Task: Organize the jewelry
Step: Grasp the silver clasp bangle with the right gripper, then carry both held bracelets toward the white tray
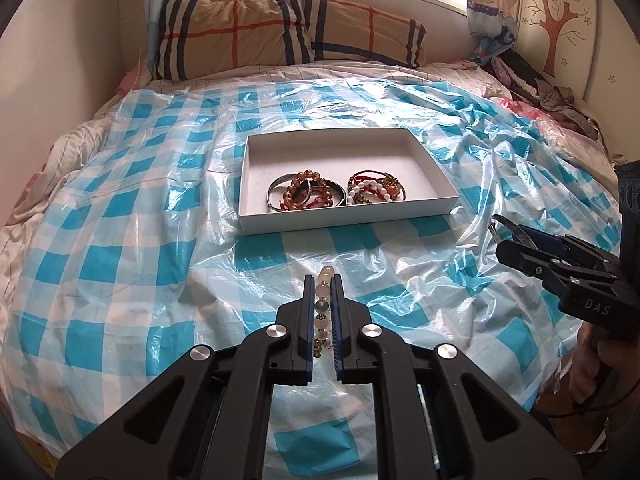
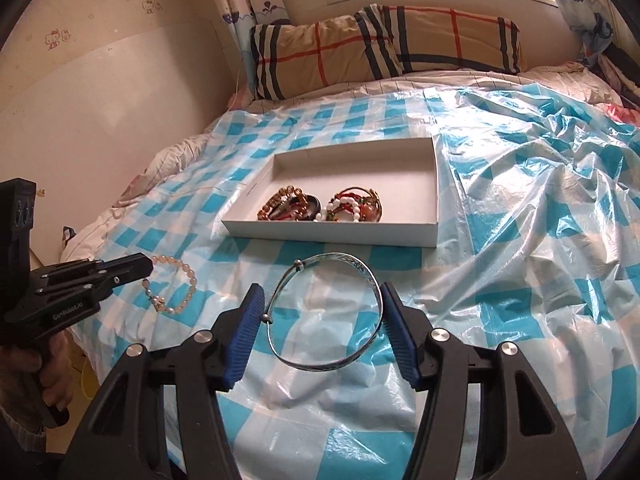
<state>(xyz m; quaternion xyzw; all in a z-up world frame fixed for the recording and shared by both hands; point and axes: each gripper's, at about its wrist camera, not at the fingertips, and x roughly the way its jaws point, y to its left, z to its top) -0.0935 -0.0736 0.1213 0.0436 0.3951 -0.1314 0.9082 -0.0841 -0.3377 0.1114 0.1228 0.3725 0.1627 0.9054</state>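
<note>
Right gripper (image 2: pixel 322 300) clamps an engraved silver bangle (image 2: pixel 324 316).

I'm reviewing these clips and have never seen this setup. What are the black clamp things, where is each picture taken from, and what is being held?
There is no robot here: a person holds a two-finger gripper in each hand, with a camera on each looking forward along its fingers. One picture is from the left gripper, the other from the right gripper. Both look over a bed covered by a blue checked plastic sheet. On it stands a white box with several bracelets already inside. The left gripper is shut on a pale bead bracelet, which hangs off the sheet. The right gripper holds a silver bangle across its width, between its fingers.
</note>
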